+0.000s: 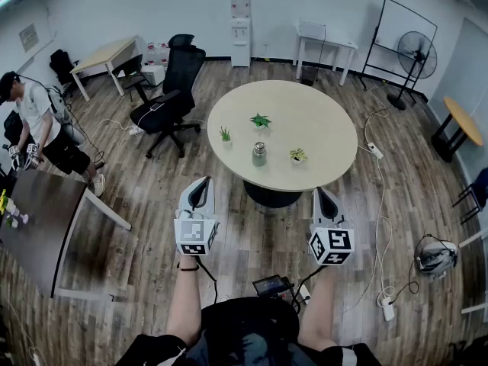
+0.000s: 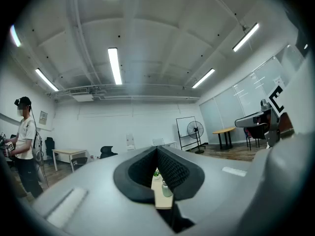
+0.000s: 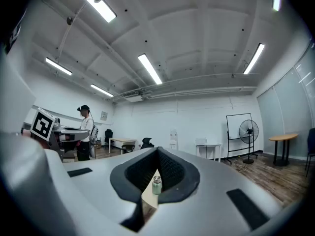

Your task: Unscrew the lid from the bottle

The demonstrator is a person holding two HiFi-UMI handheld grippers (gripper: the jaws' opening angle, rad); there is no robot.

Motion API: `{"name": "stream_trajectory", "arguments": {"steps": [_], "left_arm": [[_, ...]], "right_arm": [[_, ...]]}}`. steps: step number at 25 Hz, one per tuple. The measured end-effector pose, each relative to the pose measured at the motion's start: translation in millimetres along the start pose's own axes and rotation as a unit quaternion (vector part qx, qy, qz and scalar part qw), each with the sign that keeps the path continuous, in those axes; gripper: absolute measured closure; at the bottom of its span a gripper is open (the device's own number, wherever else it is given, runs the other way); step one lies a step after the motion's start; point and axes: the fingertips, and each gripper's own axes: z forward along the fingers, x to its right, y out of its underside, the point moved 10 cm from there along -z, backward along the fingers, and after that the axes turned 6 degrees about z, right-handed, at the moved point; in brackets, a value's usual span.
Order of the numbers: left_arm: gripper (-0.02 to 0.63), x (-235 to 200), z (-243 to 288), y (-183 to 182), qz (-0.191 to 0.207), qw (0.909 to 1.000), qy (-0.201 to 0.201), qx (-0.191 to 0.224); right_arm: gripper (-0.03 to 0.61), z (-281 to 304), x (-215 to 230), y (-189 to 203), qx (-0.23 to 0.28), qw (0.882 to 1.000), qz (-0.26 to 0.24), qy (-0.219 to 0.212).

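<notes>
A small grey-green bottle (image 1: 259, 154) with a metal lid stands upright on the round beige table (image 1: 320, 128), near its front edge. Both grippers hang over the wooden floor short of the table, well apart from the bottle. My left gripper (image 1: 203, 188) is shut and holds nothing, and so is my right gripper (image 1: 323, 197). Through the notch below the closed left gripper (image 2: 157, 148), the bottle (image 2: 166, 188) shows far off. Past the closed right gripper (image 3: 157, 149), the bottle (image 3: 156, 185) again stands small and distant.
Three small potted plants (image 1: 260, 120) stand on the table round the bottle. A black office chair (image 1: 171, 90) is at the left of the table. A person (image 1: 34, 120) stands by a dark table (image 1: 38, 219) at far left. Cables and a power strip (image 1: 375, 150) lie on the floor at right.
</notes>
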Motion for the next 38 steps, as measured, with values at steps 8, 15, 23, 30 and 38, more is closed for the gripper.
{"name": "stream_trajectory", "arguments": {"steps": [8,15,23,30,38], "left_arm": [[0.612,-2,3,1,-0.004,1.0000,0.000,-0.002],[0.612,2,3,3,-0.003,0.9999,-0.004,-0.010],[0.612,15,11,2,-0.002,0.9998,-0.014,-0.015],[0.612,23,18,3,-0.004,0.9992,-0.026,-0.031],[0.612,7,88,30,-0.007,0.9993,-0.016,-0.034]], "right_arm": [[0.577,5,-1,1,-0.005,1.000,-0.001,-0.001],[0.575,3,5,4,0.005,1.000,0.013,0.000],[0.575,7,22,5,-0.001,1.000,0.009,-0.012],[0.575,26,45,9,0.004,0.999,0.030,-0.016],[0.575,95,53,21,-0.005,0.999,0.025,-0.024]]}}
